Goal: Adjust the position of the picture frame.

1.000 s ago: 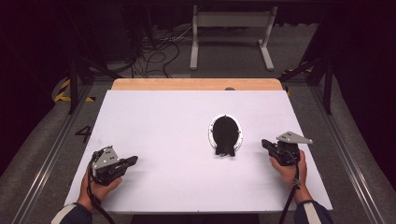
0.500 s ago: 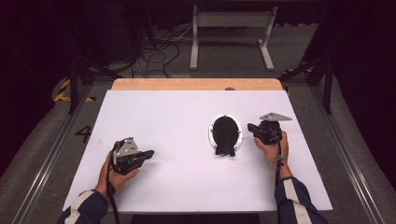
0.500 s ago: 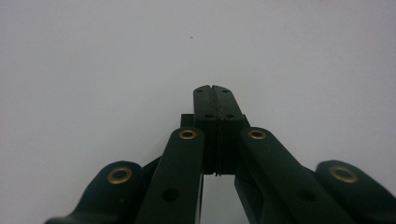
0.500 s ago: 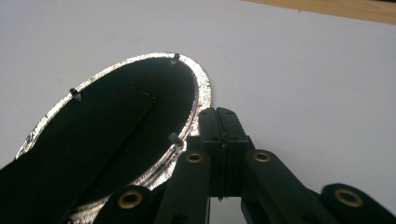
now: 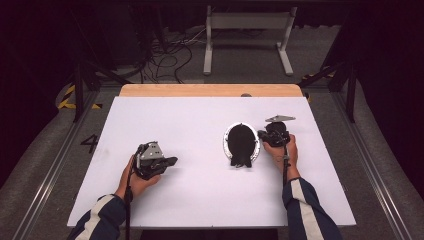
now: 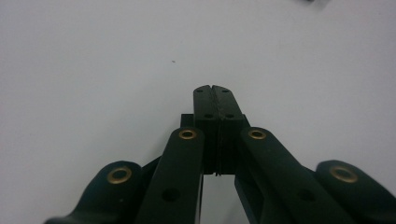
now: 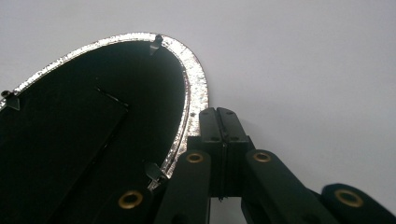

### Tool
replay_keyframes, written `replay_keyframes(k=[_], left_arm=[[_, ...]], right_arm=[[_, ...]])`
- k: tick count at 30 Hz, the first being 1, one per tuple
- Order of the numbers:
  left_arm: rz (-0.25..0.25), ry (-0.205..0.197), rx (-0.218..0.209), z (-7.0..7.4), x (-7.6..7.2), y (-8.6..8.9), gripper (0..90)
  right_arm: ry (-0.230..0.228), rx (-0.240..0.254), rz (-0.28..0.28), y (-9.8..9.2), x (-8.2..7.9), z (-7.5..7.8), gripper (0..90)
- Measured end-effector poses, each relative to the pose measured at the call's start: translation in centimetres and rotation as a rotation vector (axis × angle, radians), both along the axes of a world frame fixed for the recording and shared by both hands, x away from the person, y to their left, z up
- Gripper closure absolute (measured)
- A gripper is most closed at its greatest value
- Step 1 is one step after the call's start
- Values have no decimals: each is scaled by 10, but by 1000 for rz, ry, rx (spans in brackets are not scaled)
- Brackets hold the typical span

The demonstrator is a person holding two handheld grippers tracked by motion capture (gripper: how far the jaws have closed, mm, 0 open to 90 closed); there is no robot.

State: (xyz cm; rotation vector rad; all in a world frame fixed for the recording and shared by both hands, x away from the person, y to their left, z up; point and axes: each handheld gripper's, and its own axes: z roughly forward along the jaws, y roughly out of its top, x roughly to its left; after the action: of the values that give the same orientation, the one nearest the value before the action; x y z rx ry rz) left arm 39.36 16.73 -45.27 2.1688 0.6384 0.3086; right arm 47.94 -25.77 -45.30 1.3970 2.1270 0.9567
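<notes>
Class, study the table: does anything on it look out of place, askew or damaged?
The oval picture frame lies face down on the white table, black backing and stand up. No damage or spill is visible. The shut right gripper sits at its silver rim.

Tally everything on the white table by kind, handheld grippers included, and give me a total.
Oval picture frame, lying back side up, silver rim: 1
Handheld grippers, left gripper and right gripper, both with jaws closed: 2
Total: 3

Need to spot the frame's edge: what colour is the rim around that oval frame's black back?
Glittery silver rim on the oval frame; right gripper view shows it best.
</notes>
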Motion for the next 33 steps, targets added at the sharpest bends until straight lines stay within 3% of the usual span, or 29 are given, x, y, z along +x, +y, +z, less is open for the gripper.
replay_keyframes(k=[5,10,13,16,25,33], left_arm=[[-7,-3,-11,1,5,-7,900],[-11,0,-15,1,8,-12,899],[-12,5,-4,1,7,-13,899],[-12,8,1,0,8,-14,898],[-35,14,27,-2,3,-26,896],[-58,24,44,-4,1,-42,895]], right_arm=[[15,27,-4,0,4,0,900],[24,13,81,18,0,0,900],[23,16,101,24,-4,0,900],[24,49,131,30,-15,-3,900],[27,64,195,44,-43,-5,900],[17,23,235,52,-69,-4,900]])
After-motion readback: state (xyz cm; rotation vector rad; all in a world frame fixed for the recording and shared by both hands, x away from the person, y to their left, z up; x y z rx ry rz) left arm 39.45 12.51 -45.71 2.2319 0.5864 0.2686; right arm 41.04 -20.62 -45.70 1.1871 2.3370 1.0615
